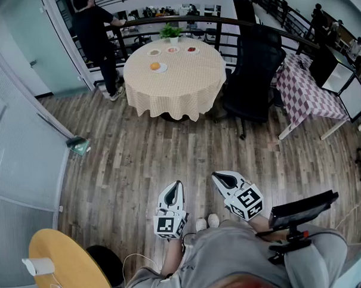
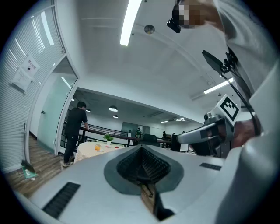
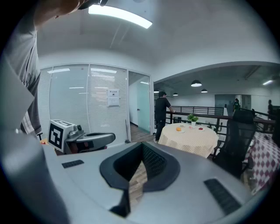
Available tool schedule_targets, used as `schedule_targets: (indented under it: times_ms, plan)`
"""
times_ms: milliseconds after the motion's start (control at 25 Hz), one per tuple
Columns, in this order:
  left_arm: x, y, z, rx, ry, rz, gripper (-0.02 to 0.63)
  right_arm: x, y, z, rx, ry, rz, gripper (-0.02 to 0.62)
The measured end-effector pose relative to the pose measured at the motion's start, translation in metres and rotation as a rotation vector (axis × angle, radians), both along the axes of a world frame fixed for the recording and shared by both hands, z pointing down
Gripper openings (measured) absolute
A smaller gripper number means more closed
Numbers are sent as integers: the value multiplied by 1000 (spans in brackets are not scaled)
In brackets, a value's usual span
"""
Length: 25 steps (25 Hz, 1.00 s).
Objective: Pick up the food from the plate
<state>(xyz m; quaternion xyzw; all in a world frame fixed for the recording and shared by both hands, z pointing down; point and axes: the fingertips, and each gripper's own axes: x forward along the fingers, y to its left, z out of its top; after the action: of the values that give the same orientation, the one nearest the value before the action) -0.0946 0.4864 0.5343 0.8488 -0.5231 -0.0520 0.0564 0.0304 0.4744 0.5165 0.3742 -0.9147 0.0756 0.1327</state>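
Barely begun: the left gripper (image 1: 177, 187) and right gripper (image 1: 221, 178) hang closed and empty at the person's waist, well apart from the one round table (image 1: 184, 80) across the floor. Nothing is picked up yet. Four plates wait there: one plate (image 1: 160, 69) holding orange food (image 1: 155, 66), three smaller behind, near one plant (image 1: 171, 31).

Plate (image 1: 163, 69) on table (image 1: 184, 83), chair (image 1: 253, 71) beside

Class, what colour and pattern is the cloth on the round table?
The tablecloth is pale yellow with a fine check pattern, seen best in the head view.
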Motion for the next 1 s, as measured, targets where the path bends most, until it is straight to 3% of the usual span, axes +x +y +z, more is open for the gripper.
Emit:
schedule_targets:
  times_ms: [280,440,600,720,840,1000]
  plan:
    - [57,22,-24,35,-28,73,10,33,21,-4,8,-33,-7,14]
    - [87,29,-32,18,2,111,9,51,20,-8,15,-62,-6,14]
    - [106,31,-33,-11,37,110,9,66,14,0,-40,-134,-19,14]
    - [114,31,-33,-26,14,88,9,76,12,7,-67,-177,-40,15]
    - [125,32,-35,-16,-17,67,11,92,9,16,-27,-159,-48,14]
    - [137,30,-36,-9,-9,-8,10,119,-7,28,48,-46,-25,15]
